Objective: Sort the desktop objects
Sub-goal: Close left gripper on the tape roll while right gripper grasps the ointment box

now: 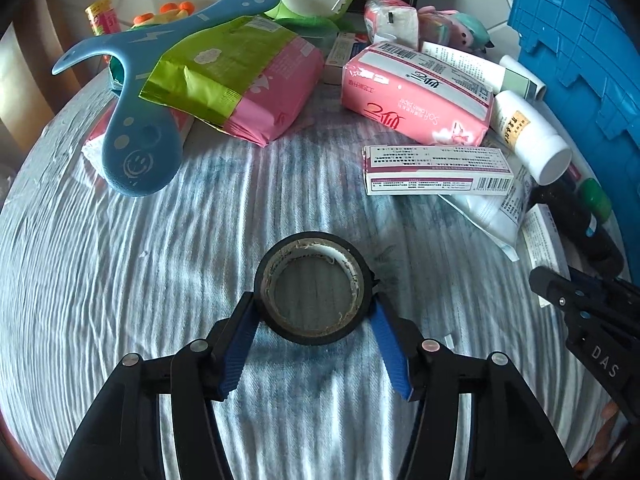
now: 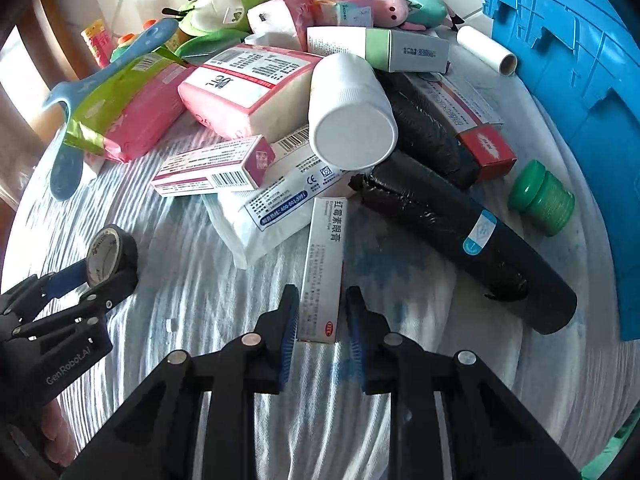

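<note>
we are squeezing the tape roll point(image 1: 313, 288) in our left claw point(image 1: 314, 312), boxes piling ahead. our right claw point(image 2: 322, 312) is sitting open around a white box point(image 2: 324, 270); blue crate point(image 2: 560, 40) far right.

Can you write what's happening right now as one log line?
left tool: shut on black tape roll | right tool: open around white ointment box

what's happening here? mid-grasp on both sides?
Sorting a cluttered table. The left gripper has its fingers on either side of a tape roll and looks closed on it. The right gripper straddles the end of a white box, jaws apart and not yet closed on it. The rest sits in a pile beside a blue crate.
</note>
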Available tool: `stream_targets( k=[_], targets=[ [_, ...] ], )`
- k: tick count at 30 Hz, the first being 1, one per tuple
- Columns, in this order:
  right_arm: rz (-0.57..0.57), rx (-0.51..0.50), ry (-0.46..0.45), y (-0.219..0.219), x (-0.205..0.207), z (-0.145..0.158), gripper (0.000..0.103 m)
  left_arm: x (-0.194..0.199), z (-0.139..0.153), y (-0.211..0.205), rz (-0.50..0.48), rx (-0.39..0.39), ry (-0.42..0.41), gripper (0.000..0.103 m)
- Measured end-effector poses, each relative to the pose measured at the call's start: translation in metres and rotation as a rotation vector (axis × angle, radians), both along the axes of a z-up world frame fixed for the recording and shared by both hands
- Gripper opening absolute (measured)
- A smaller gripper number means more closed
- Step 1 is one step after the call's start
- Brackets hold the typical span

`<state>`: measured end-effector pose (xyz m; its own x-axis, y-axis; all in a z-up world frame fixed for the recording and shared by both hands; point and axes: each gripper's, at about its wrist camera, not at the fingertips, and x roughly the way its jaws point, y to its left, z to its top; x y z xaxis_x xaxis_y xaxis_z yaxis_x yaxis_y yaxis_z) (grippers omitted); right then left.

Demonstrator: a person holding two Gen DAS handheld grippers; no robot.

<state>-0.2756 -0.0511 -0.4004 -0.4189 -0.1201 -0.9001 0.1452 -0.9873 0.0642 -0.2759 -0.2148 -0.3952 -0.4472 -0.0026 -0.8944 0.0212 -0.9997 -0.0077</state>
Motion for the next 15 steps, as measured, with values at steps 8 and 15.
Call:
stream_targets(
  k=[8, 15],
  targets=[
    [0.017, 0.037, 0.003, -0.008, 0.003, 0.006, 0.02, 0.091, 0.006, -0.036, -0.024, 0.013, 0.023, 0.056],
    [0.059, 0.022, 0.031, -0.01, 0.012, 0.032, 0.017, 0.112, 0.035, -0.039, -0.006, 0.018, 0.074, 0.056]
  ],
)
